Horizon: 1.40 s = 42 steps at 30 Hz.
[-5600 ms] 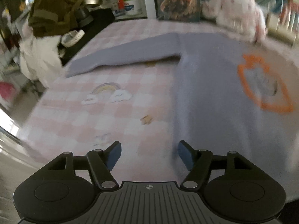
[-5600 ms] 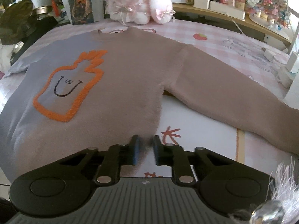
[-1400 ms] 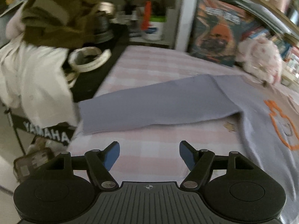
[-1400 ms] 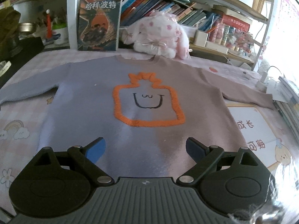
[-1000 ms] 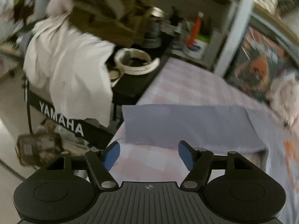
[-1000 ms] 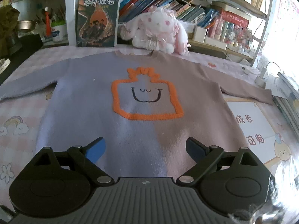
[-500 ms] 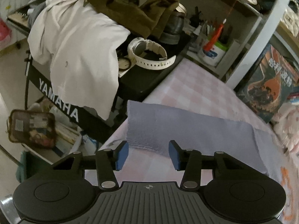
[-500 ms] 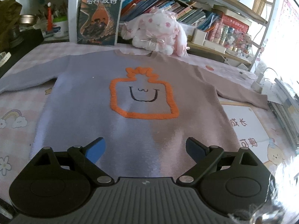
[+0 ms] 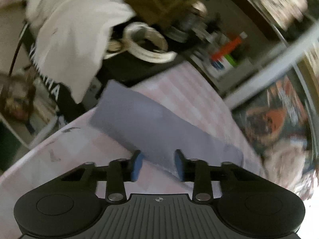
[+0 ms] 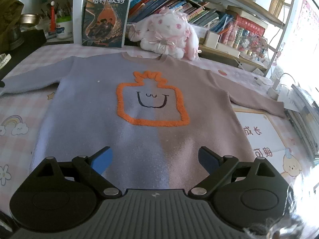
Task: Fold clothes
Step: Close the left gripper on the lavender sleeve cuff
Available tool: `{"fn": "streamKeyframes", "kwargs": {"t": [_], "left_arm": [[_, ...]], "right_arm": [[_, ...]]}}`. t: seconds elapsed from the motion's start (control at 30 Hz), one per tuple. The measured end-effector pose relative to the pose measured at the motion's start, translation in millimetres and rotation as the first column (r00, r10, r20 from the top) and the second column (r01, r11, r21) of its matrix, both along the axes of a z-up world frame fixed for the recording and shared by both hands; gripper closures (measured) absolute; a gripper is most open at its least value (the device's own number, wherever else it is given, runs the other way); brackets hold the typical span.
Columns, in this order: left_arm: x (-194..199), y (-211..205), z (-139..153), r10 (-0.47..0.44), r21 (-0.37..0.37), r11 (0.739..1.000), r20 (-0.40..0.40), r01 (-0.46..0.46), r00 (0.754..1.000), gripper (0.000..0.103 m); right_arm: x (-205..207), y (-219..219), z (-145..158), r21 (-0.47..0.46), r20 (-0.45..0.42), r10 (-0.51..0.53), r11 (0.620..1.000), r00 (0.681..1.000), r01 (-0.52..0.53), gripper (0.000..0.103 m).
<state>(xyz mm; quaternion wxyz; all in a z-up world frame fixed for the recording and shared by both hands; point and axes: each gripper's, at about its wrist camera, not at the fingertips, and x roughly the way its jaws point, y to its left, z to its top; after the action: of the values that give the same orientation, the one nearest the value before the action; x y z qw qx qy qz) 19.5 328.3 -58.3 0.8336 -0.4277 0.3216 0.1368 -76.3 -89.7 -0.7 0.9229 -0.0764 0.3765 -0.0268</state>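
Observation:
A lilac-grey sweater with an orange bottle-shaped face patch lies flat, front up, on the pink checked table, both sleeves spread out. My right gripper is open and empty, hovering over the sweater's lower hem. In the blurred left wrist view the sweater's left sleeve runs diagonally, cuff toward the table's edge. My left gripper straddles the sleeve with its jaws part-closed; the cloth sits between the blue pads, a gap still showing.
A plush bunny and an upright book stand behind the collar before bookshelves. A white sheet lies under the right sleeve; chargers sit right. Beyond the left table edge are a keyboard stand, white cloth and clutter.
My left gripper moved along the sleeve inward from the cuff, tilted, and its jaws narrowed around the cloth. My right gripper stayed open, nearly still, over the hem.

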Motion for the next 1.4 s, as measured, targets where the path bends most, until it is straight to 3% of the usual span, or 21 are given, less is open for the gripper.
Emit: {"fn": "streamKeyframes", "kwargs": {"t": [0.1,0.13,0.2,0.4,0.73,1.03,1.13,1.4], "left_arm": [[-4.7,18.8,-4.9,0.108,-0.115,0.987,-0.009,-0.109,0.994,0.082],[-7.0,23.3,-3.1,0.143,-0.11,0.983,-0.019,-0.144,0.99,0.082],[-11.8,30.5,3.5,0.174,-0.031,0.984,-0.023,-0.175,0.984,0.082],[-14.4,40.9,7.9,0.128,0.195,0.974,-0.037,-0.119,0.991,0.081],[-3.5,24.3,4.4,0.045,0.224,0.974,0.01,-0.046,0.999,0.08],[7.1,11.7,-3.1,0.013,0.078,0.997,0.054,-0.017,0.998,0.08],[12.4,6.8,-3.1,0.015,0.072,0.997,0.052,-0.018,0.999,0.08],[9.5,25.1,-6.5,0.123,-0.02,0.992,0.051,-0.122,0.991,0.082]], "right_arm": [[-0.6,-3.2,-0.1,0.004,0.0,-0.015,1.0,1.0,0.015,0.01],[-1.1,-4.2,0.2,0.004,0.001,-0.019,1.0,1.0,0.019,0.01],[-2.2,-6.1,0.7,0.005,0.004,-0.026,1.0,1.0,0.026,0.01],[-2.8,-12.5,0.2,0.019,-0.002,-0.055,0.998,0.998,0.055,0.01],[0.3,-3.1,-1.3,0.011,-0.01,-0.011,1.0,1.0,0.011,0.01],[-0.1,-6.9,0.2,0.011,-0.007,-0.037,0.999,0.999,0.037,0.01],[-0.2,-7.7,0.3,0.01,-0.007,-0.041,0.999,0.999,0.041,0.01],[-0.5,-10.1,0.7,0.007,-0.007,-0.054,0.999,0.999,0.054,0.01]]}}
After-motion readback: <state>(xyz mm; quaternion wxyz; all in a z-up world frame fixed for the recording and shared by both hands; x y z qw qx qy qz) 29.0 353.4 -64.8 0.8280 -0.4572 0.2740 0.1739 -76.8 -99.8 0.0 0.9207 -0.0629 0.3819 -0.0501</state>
